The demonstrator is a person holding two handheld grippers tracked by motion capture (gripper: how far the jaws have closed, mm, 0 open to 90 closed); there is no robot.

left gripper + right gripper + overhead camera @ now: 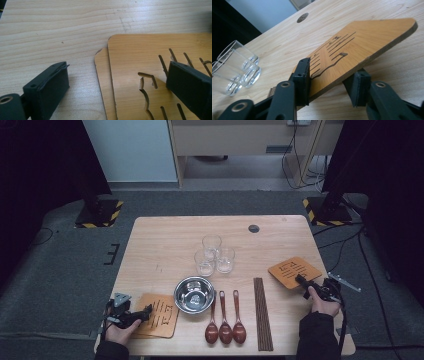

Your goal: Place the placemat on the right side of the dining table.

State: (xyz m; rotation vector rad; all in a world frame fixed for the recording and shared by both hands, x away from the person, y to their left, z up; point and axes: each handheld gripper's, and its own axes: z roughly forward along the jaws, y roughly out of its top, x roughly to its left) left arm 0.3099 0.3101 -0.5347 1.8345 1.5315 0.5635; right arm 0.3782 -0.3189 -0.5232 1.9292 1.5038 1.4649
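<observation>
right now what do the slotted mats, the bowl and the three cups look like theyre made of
Slotted mats: thin wood, likely bamboo; matte, visible grain, cut slots.
Bowl: metal, probably stainless steel; shiny grey, mirror-like reflections.
Three cups: clear glass or hard plastic; see-through with thick bases, hard to tell which.

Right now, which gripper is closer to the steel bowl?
Left. The left gripper sits just beside the steel bowl, over stacked coasters; the right gripper is past the chopsticks.

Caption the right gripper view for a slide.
Right gripper jaws open around a slotted wooden coaster, three glasses beyond.
</observation>
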